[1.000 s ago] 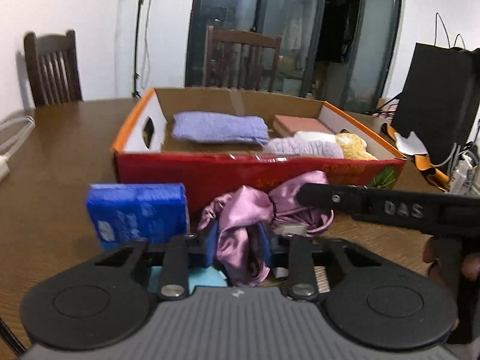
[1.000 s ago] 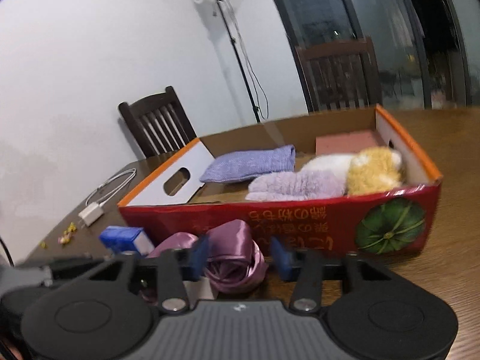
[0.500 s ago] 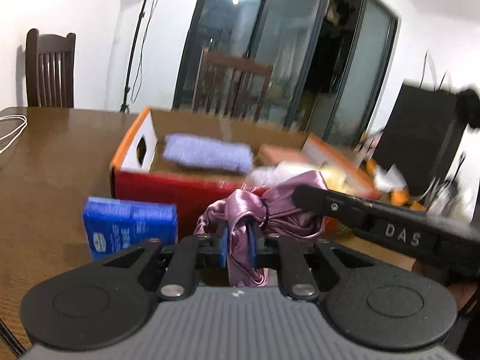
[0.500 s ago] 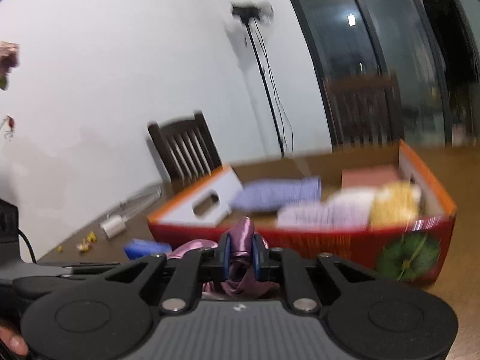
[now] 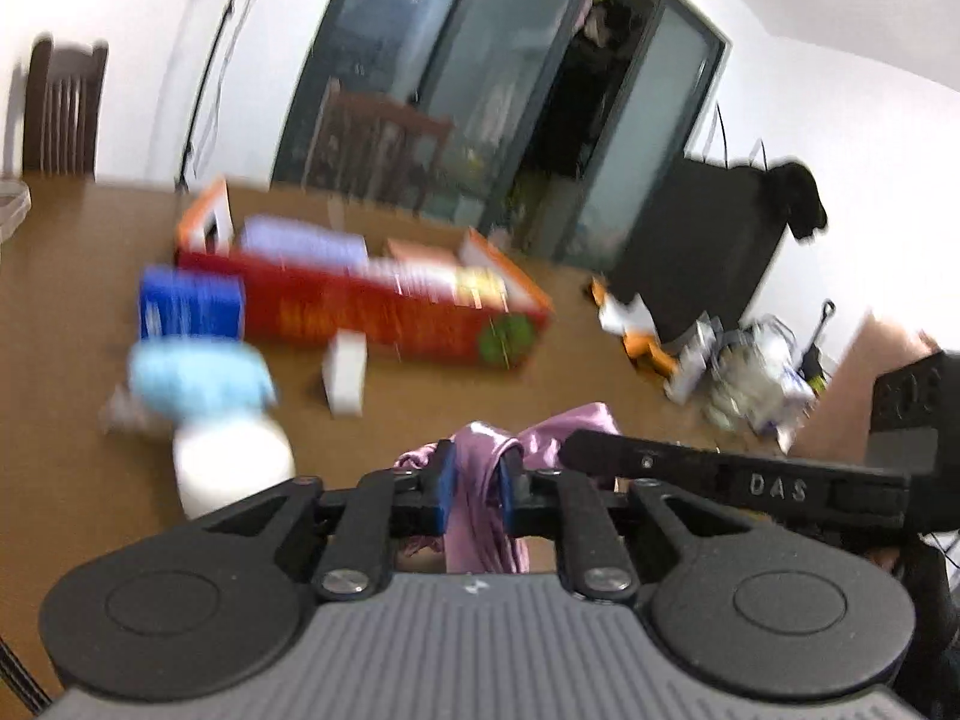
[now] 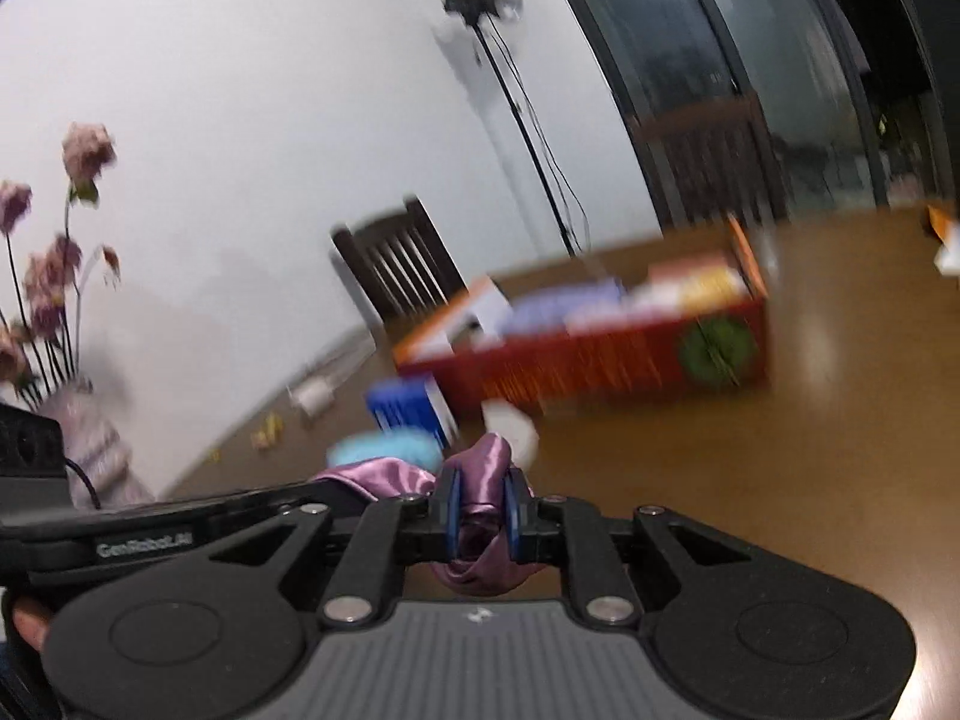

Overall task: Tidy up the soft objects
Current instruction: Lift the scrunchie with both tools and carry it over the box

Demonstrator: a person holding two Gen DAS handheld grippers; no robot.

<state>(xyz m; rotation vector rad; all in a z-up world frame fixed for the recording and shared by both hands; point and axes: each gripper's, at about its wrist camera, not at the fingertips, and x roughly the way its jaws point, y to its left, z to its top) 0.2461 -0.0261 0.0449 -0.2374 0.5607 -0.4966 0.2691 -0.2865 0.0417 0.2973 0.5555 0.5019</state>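
Both the left gripper [image 5: 474, 489] and right gripper [image 6: 480, 510] are clamped on the purple satin cloth [image 5: 486, 498], lifted near us, well short of the far red box [image 5: 360, 306] already holding several soft things, so it's unplaced.

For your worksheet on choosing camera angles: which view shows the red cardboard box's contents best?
The left wrist view: the red cardboard box is seen from above, so the blurred items inside show. The right wrist view is lower and more side-on, showing mostly its front wall.
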